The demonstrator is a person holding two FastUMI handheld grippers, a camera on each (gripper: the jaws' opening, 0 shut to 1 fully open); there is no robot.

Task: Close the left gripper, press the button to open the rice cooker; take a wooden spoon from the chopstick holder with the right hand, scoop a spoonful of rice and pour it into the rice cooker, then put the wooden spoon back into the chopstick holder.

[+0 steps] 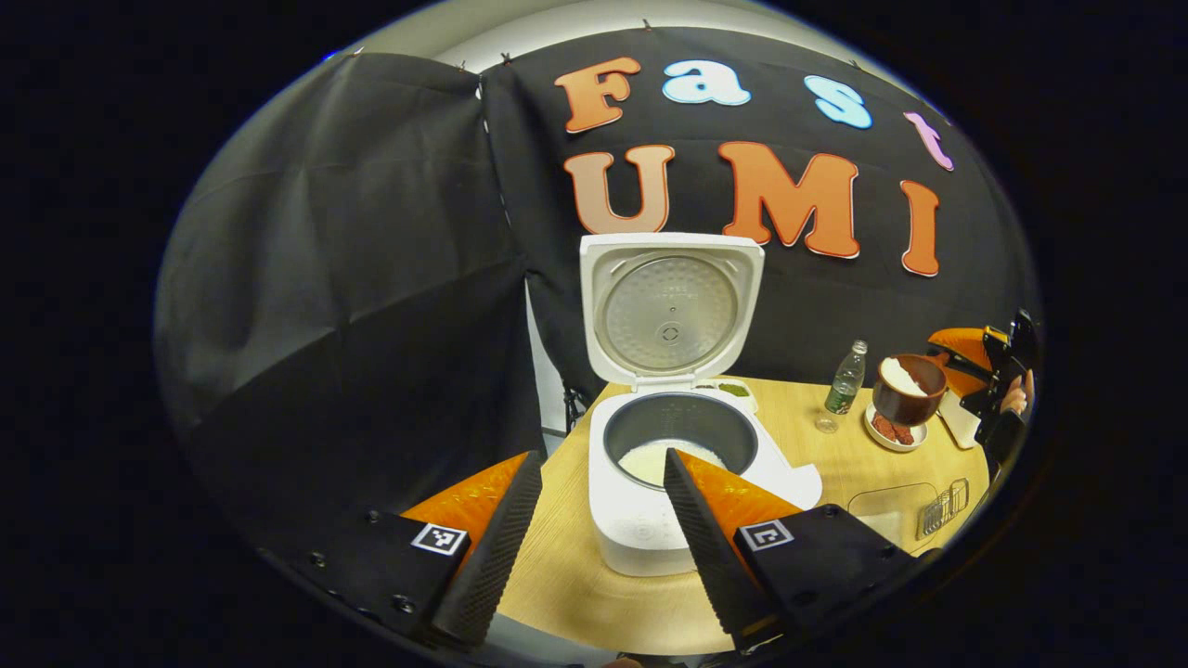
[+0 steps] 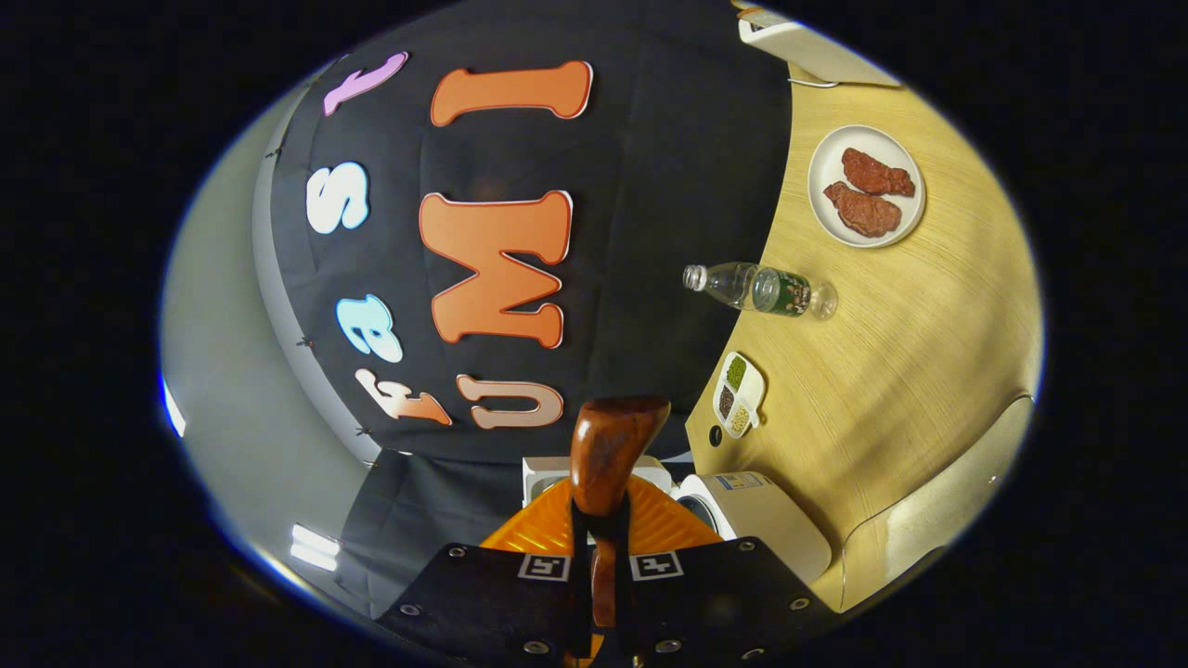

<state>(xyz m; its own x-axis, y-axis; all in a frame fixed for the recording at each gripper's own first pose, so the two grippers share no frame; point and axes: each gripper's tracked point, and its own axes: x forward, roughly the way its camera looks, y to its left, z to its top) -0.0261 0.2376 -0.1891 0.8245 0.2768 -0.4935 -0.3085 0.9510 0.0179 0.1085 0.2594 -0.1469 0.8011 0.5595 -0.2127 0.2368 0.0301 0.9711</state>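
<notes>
Wooden spoon [image 2: 608, 464], stiff, light and likely slick with varnish, sits clamped by its handle in the right gripper [image 2: 601, 547], bowl toward 12 o'clock. Left gripper [image 1: 594, 520] hovers spread wide, empty, before the lid-up rice cooker [image 1: 664, 464].

- Both views are sharp at the middle and strongly bent by the fisheye lens; straight lines bow toward the rims, where detail softens.
- Light falls from above: the tabletop [image 1: 835, 445] is evenly bright and warm in the left gripper view.
- The open rice cooker [image 1: 668, 408] lid shows soft sheen, no hard glare.
- In the right gripper view the tabletop [image 2: 891, 371] carries a broad soft shadow across its lower part, toward its near edge.
- The wooden spoon [image 2: 608, 455] glints along its rounded top.
- Bright streaks of reflected light sit at the lower left rim of the right gripper view.
</notes>
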